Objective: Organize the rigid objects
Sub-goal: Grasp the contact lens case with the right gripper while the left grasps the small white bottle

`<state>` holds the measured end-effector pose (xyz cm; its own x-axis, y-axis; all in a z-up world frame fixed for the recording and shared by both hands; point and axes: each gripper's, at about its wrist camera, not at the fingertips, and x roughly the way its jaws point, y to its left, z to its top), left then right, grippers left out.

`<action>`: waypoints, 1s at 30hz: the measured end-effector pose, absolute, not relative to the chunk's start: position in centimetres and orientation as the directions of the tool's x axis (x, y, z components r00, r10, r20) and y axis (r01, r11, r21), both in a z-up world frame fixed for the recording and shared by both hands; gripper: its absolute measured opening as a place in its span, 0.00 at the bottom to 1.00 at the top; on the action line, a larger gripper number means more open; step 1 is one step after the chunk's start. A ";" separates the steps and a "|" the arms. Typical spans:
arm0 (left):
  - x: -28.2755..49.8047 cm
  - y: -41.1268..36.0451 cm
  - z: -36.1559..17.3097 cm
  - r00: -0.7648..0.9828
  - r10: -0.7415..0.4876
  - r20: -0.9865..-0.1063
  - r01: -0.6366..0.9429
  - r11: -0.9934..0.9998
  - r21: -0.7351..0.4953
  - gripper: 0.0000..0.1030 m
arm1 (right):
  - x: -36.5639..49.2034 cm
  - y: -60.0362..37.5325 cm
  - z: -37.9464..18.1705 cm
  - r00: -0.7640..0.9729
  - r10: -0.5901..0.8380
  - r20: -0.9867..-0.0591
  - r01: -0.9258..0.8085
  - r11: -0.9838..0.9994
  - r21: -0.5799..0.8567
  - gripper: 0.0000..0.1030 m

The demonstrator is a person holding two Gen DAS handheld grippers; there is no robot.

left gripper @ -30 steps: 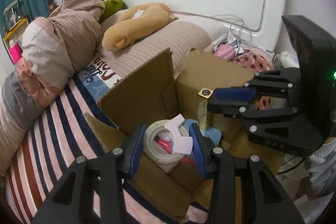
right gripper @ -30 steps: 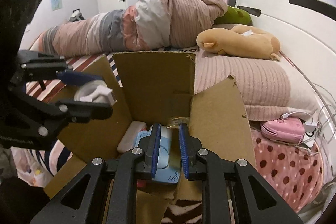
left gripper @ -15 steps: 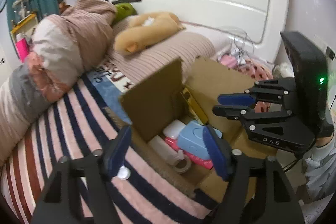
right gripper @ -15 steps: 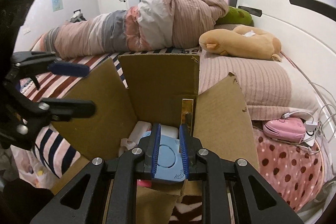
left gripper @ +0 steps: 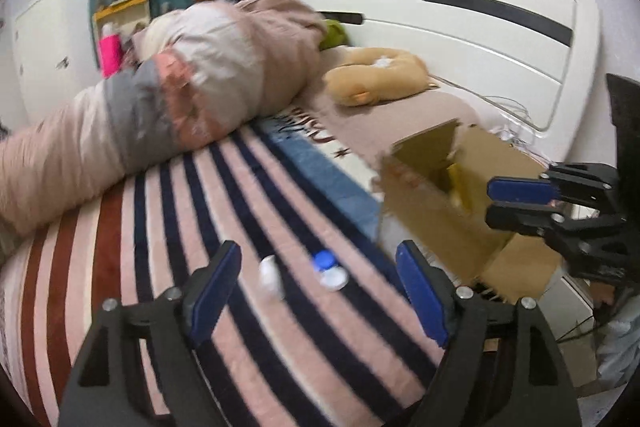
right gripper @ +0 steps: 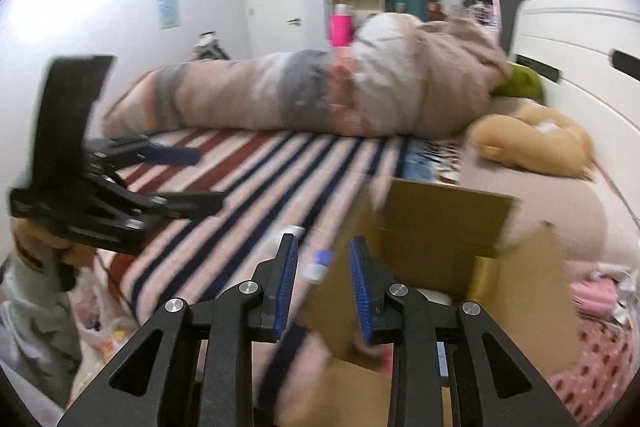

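An open cardboard box [left gripper: 452, 195] stands on the striped bedspread; it also shows in the right wrist view [right gripper: 452, 239]. A small white object [left gripper: 270, 275] and a blue-capped small bottle [left gripper: 329, 269] lie on the stripes left of the box. The bottle shows blurred in the right wrist view [right gripper: 318, 265]. My left gripper [left gripper: 316, 291] is open and empty, above these two items. My right gripper [right gripper: 322, 287] is open and empty, over the box's near left corner. It shows in the left wrist view [left gripper: 516, 203] beside the box.
A rolled quilt [left gripper: 160, 99] lies across the bed behind. A tan plush toy [left gripper: 376, 79] rests by the white headboard [left gripper: 460, 27]. A pink item [right gripper: 592, 293] lies right of the box. The bed edge runs along the near left [right gripper: 132, 291].
My left gripper let go of the tape roll into the box, opened wide and swung left over the bedspread. My right gripper opened and lifted up away from the box.
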<state>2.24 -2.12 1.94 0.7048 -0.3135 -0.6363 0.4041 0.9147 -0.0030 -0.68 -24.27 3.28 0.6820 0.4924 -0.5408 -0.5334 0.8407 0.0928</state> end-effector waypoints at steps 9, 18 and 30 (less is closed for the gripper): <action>5.2 5.3 -5.0 0.665 -0.283 -0.691 0.327 0.942 -0.071 0.75 | 1.6 -12.9 -1.3 0.556 0.486 -0.674 -0.594 0.800 0.087 0.22; 10.4 5.3 -11.3 0.572 -0.375 -0.730 0.365 0.913 -0.183 0.75 | 8.5 -11.6 -10.1 0.543 0.249 -0.802 -0.387 0.922 0.023 0.36; 15.8 1.4 -16.0 0.506 -0.413 -0.757 0.374 0.896 -0.238 0.42 | 12.3 -12.6 -14.4 0.597 0.194 -0.778 -0.329 0.944 -0.016 0.30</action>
<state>15.85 1.44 -16.05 0.5063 -0.4127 -0.7572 0.3741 0.8962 -0.2384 12.28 -12.62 -14.43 0.5971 0.1944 -0.7783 -0.3287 0.9443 -0.0163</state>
